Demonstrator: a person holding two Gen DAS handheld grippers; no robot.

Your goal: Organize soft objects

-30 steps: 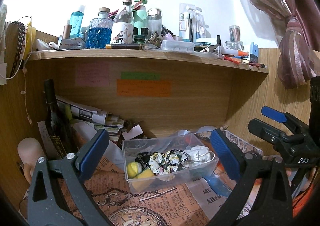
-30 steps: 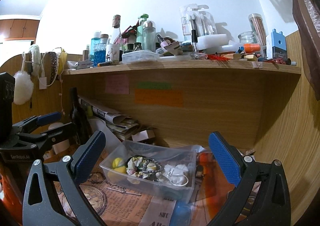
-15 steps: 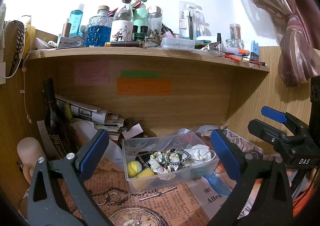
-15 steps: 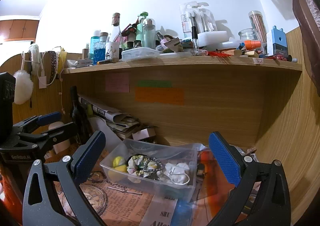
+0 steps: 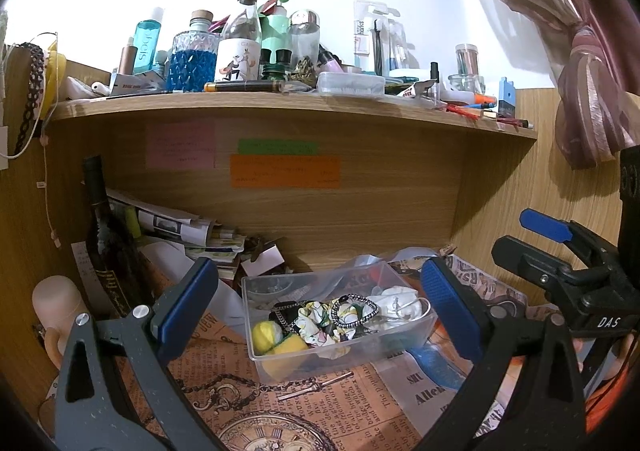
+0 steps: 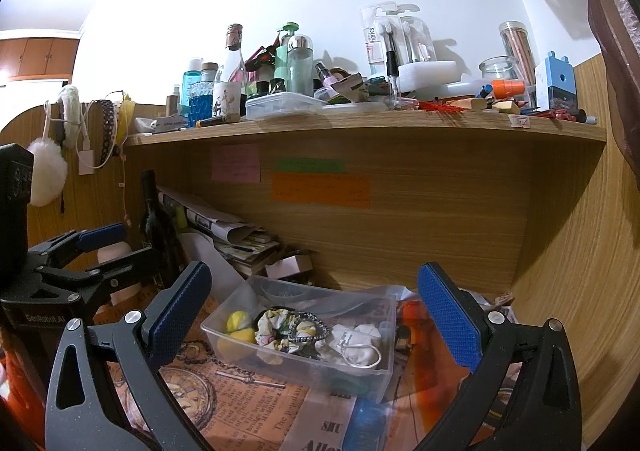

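A clear plastic bin [image 5: 340,315] sits on the newspaper-print desk cover [image 5: 304,411] in the middle of a wooden alcove, and it holds the soft things of the task: a yellow pom-pom [image 5: 266,333] at its left end, a floral scrunchie [image 5: 316,321] and a beaded hair tie [image 5: 354,311] in the middle, and a crumpled white cloth [image 5: 398,301] at its right end. Everything soft is gathered inside the bin, which suggests the sorting is well along. The left gripper [image 5: 320,315] and the right gripper [image 6: 312,319] both hang in front of the bin with their blue-padded jaws spread wide and nothing between them, each framing the bin as if lined up on it. The bin's walls are low and its top is uncovered, so reaching in from above and from the near side looks easy. Behind it lies a short strip of bare desk before the back panel [image 5: 360,211], which carries pink, green and orange sticky notes. To the far left stand a dark wine bottle [image 5: 104,243] and a slumped pile of papers [image 5: 180,227], close to the bin's far left corner. The wooden side wall [image 6: 572,271] bounds the right. Overhead, a shelf [image 5: 280,103] crowded with bottles limits any high lift. The nearest open room is the desk cover in front.
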